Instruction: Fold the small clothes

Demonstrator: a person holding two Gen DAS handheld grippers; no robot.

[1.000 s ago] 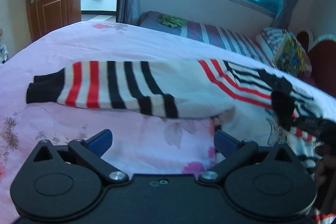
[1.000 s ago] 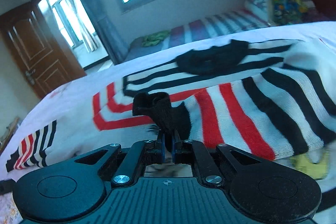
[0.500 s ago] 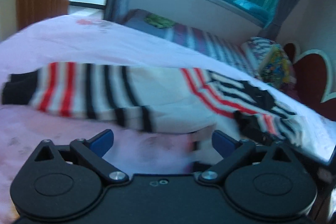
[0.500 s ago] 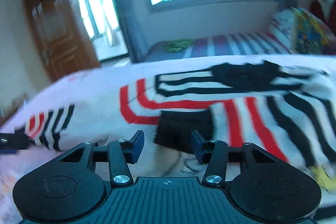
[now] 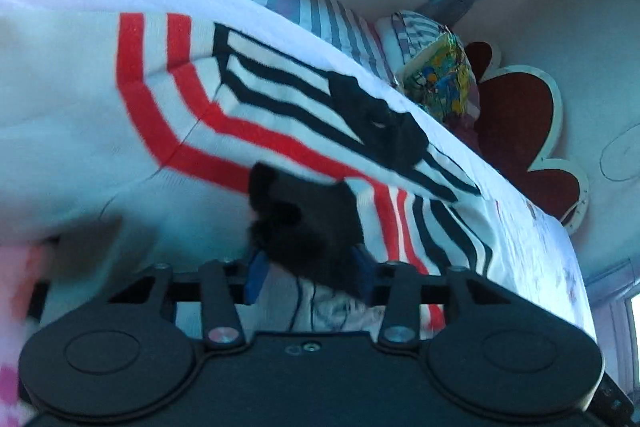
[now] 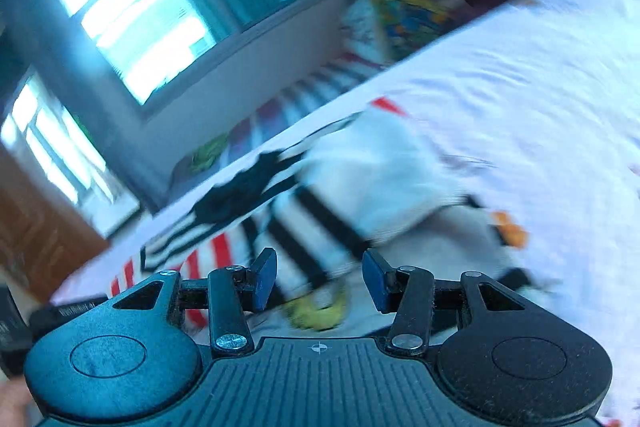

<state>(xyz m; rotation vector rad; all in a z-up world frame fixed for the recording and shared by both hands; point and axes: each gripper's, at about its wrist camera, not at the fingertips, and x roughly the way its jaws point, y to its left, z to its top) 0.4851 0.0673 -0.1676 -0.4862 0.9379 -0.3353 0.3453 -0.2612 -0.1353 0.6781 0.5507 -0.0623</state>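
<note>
The striped sweater [image 5: 248,99] lies spread across the bed [image 5: 532,251], its black collar [image 5: 380,123] toward the far edge and one sleeve already laid in over the body. The left claw [image 5: 310,277] straddles that sleeve's black cuff [image 5: 304,223], blue pads [image 5: 256,275] flanking the cuff with daylight at its left side, so it looks released, not yet biting. The right claw [image 6: 320,281] hangs apart over the sweater's other half, gripping nothing; its view is smeared by motion.

The risks, as I judge them: if the left claw clenches now it may catch only the cuff's rim, and the knit would slide free on the lift, undoing the laid sleeve. It could also pinch the bed sheet beneath and drag the whole garment askew. The right claw, swinging fast, may snag a stripe fold [image 6: 372,183] near the bed's right edge and rumple it.
</note>
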